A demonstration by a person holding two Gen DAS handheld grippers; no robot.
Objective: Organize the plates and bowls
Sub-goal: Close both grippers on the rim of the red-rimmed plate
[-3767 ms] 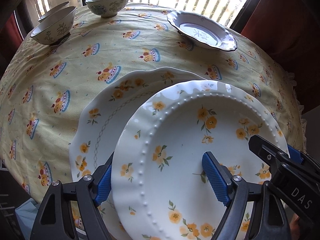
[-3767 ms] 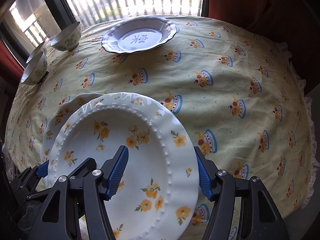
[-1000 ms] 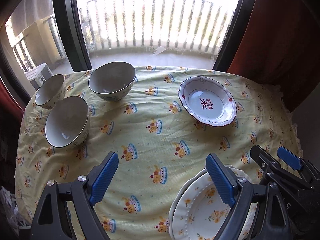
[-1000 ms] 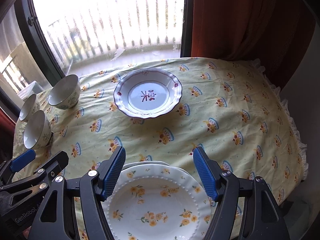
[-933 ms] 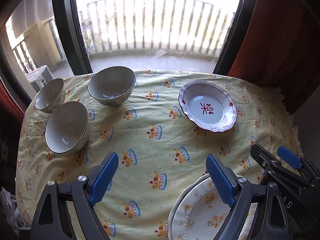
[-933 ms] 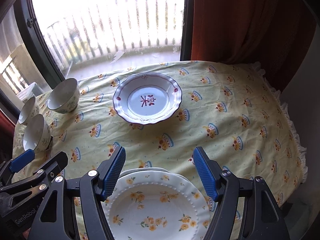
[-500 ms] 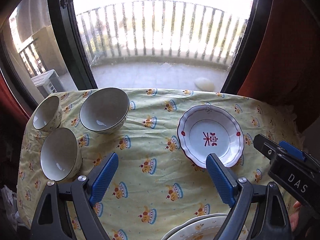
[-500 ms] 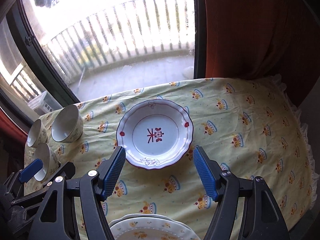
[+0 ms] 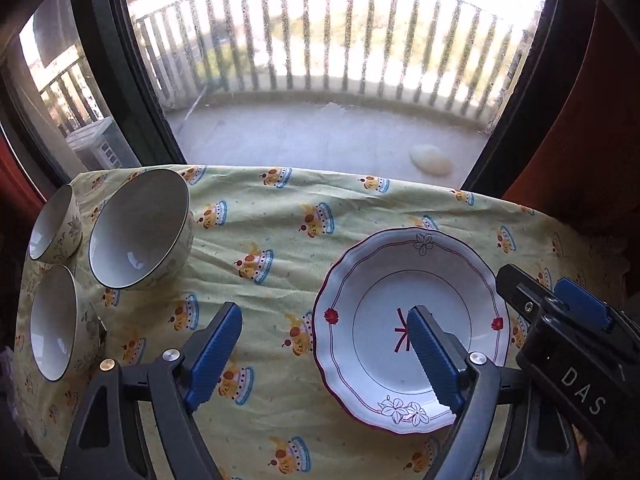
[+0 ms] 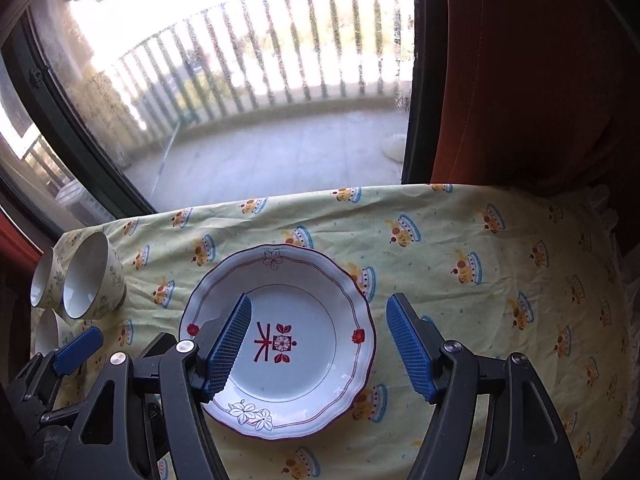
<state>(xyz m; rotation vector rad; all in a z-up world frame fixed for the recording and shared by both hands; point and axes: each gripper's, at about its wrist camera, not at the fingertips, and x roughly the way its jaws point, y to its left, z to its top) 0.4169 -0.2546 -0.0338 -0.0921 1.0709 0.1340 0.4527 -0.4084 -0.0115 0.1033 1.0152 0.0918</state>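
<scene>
Both grippers hung over the tablecloth (image 9: 280, 292) with jaws apart and nothing clamped. Left gripper (image 9: 324, 354): its jaws had just been closing slightly, with only cloth and the dish's left rim between them. Three bowls (image 9: 138, 228) stood well to its left. Its right pad overlapped the red-trimmed dish (image 9: 412, 280), which lay flat on the cloth. Right gripper (image 10: 320, 346): jaws straddled the dish's right half (image 10: 304, 332), left pad over its centre, right pad just beyond its rim; contact could not be told.
</scene>
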